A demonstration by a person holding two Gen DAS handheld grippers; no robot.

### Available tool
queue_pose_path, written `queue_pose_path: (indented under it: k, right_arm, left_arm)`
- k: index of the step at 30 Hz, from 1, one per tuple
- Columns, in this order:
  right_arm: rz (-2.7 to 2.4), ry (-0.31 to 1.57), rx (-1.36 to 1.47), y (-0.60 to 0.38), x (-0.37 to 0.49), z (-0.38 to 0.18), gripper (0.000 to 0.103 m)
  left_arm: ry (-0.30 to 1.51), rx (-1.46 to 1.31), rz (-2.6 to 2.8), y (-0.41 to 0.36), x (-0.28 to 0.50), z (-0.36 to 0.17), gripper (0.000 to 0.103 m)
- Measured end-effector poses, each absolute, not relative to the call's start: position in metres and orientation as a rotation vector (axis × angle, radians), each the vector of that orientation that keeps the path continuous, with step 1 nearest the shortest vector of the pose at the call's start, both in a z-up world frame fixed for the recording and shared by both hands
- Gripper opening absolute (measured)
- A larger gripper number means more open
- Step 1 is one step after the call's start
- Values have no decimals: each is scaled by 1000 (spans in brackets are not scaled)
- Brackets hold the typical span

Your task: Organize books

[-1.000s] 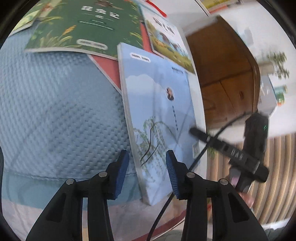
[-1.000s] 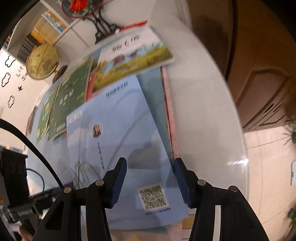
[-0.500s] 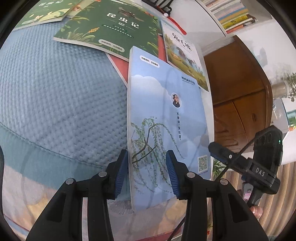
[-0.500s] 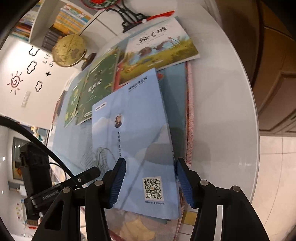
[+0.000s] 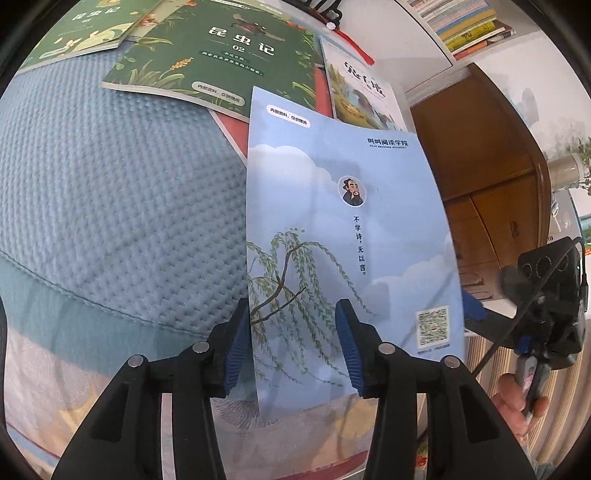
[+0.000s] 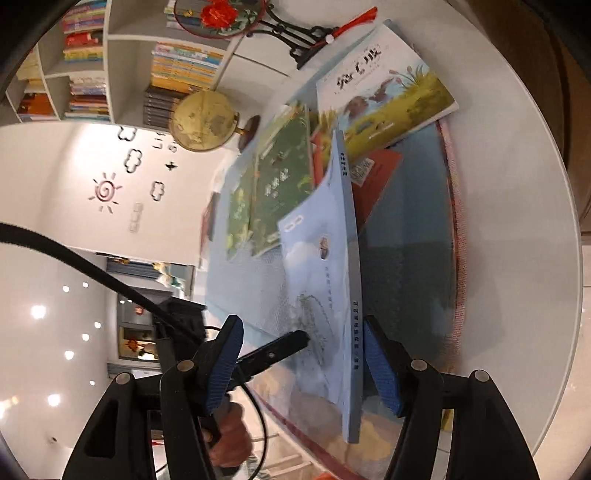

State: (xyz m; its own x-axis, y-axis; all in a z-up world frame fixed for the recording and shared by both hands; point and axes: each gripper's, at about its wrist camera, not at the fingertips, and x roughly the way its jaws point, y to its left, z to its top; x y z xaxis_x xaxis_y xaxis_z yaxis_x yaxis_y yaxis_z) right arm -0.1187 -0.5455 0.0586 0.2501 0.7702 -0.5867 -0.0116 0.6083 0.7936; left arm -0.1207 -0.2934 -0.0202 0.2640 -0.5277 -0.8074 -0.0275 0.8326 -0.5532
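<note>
A light blue book [image 5: 343, 229] with a willow on its cover is tipped up on its long edge over the blue quilted mat [image 5: 110, 184]. My left gripper [image 5: 291, 343] faces the cover. Its jaws are opening, the book's lower left corner lies between them, and no pad presses on it. In the right wrist view the blue book [image 6: 332, 280] is nearly edge-on, spine [image 6: 355, 295] toward me. My right gripper [image 6: 301, 343] straddles it with jaws opening, the right pad close beside the spine and the left pad well clear. One left gripper finger [image 6: 280, 349] rests against the cover.
Green books [image 5: 221, 55] [image 5: 85, 26], a red book [image 5: 232, 125] and a picture book [image 5: 362, 96] lie spread at the mat's far end. The white round table [image 6: 517, 221] carries it all. Behind stand a globe [image 6: 205, 120], a fan stand [image 6: 288, 33] and a bookshelf [image 6: 110, 55]. A wooden cabinet [image 5: 480, 177] stands beyond the table edge.
The blue book has gone from lying flat to standing steeply on its edge. The right gripper's jaws have widened and its view has swung upward. The left jaws have spread a little.
</note>
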Motion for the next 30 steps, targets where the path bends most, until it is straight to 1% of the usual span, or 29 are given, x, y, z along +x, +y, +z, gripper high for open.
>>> queue_pose_path:
  k: [4, 7, 10, 13, 18, 21, 24, 30]
  right_arm:
    - [589, 1241, 661, -524, -114, 56, 65]
    - [600, 1205, 618, -512, -115, 71, 64]
    - [621, 1177, 591, -505, -115, 85, 63]
    - [628, 1150, 496, -487, -117, 103, 63]
    - [695, 1097, 448, -451, -121, 132, 63]
    - [785, 1067, 426, -417, -127, 149, 64]
    - [864, 1068, 419, -384, -132, 153, 64]
    - [940, 1148, 398, -328, -142, 129, 64]
  left_arm:
    - [1260, -492, -349, -301, -120, -19, 43]
    - [1258, -449, -297, -300, -123, -12, 40]
    - [1195, -368, -221, -294, -135, 7, 40]
    - [1166, -400, -208, -282, -143, 16, 40]
    - [1149, -574, -305, -256, -151, 25, 40]
    - [1102, -643, -274, -221, -157, 34, 40]
    - [1048, -694, -123, -160, -165, 39, 40]
    - [1013, -692, 84, -70, -184, 34, 40]
